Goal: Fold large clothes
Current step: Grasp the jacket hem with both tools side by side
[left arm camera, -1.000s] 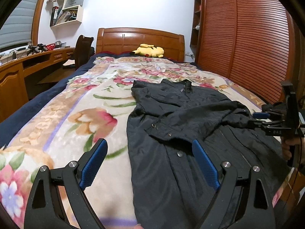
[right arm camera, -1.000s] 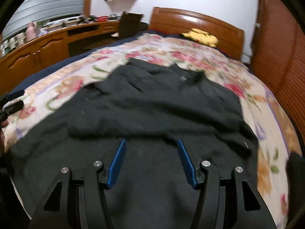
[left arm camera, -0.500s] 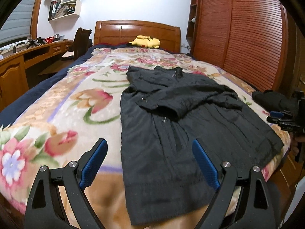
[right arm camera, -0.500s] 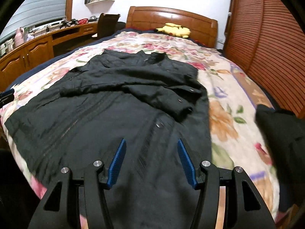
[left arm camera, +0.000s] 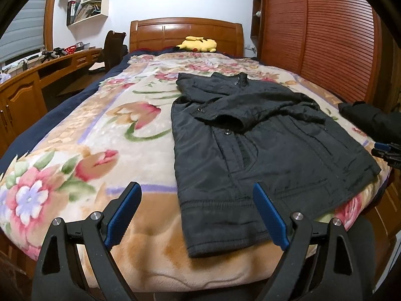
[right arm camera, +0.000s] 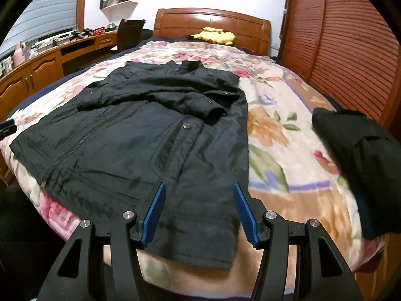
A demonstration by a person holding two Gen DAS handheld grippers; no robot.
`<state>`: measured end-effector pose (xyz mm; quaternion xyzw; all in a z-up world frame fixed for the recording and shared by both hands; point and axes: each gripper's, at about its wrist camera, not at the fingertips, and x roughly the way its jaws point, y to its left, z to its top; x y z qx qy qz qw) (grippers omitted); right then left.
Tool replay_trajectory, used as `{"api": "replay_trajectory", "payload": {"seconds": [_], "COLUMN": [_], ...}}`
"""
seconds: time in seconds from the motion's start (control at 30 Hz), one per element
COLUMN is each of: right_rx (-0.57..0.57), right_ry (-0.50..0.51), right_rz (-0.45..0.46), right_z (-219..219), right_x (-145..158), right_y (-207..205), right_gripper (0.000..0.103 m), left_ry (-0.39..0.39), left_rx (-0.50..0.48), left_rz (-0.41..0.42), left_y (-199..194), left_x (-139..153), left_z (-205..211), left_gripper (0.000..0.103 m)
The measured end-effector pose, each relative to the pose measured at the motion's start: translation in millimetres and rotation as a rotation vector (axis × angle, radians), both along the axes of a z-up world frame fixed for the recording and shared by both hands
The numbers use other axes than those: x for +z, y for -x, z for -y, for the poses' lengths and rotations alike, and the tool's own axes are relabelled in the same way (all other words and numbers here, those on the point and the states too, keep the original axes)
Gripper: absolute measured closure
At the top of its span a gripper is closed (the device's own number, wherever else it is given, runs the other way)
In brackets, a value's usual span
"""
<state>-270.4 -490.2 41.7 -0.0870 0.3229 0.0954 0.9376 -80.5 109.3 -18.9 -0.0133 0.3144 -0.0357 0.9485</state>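
A black jacket point(left arm camera: 265, 145) lies spread on a bed covered by a floral blanket point(left arm camera: 82, 148), its collar toward the wooden headboard point(left arm camera: 186, 33) and its hem at the near edge of the mattress. Both sleeves are folded across the chest, one cuff resting open near the middle of the garment. In the left wrist view the jacket fills the centre and right of the frame; in the right wrist view it fills the centre and left.

The left gripper point(left arm camera: 198, 213) sits at the bottom of its frame with its blue-padded jaws spread wide and nothing between them; the jacket's hem corner shows behind the gap, but the pads do not touch it. The right gripper point(right arm camera: 199, 212) sits at the bottom of its own frame, jaws partly spread and empty, above the lower hem of the jacket.

A second dark garment point(right arm camera: 361, 155) lies bunched at the right edge of the bed, apart from the jacket. A yellow plush toy point(left arm camera: 198, 44) rests against the headboard. A wooden desk point(left arm camera: 37, 80) runs along the left, and a slatted wardrobe door point(left arm camera: 323, 42) fills the upper right.
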Motion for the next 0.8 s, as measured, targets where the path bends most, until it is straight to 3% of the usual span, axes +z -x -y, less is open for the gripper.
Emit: {"api": "replay_trajectory", "payload": {"seconds": [0.07, 0.3, 0.73, 0.8], "right_rx": [-0.006, -0.025, -0.036, -0.037], "right_ry": [-0.013, -0.02, -0.061, -0.058], "right_rz": [-0.001, -0.021, -0.088, -0.083], "right_z": [4, 14, 24, 23], "right_x": [-1, -12, -32, -33], "right_y": [3, -1, 2, 5], "right_gripper": [0.045, 0.045, 0.045, 0.045], "left_ry": [-0.026, -0.038, 0.018, 0.03], "left_rx": [-0.002, -0.025, -0.005, -0.013], "left_rz": [-0.004, -0.061, -0.074, -0.073], "left_y": [1, 1, 3, 3], "left_x": [-3, -19, -33, -33], "left_z": [1, 2, -1, -1], "left_gripper": [0.013, 0.041, 0.044, 0.053]}}
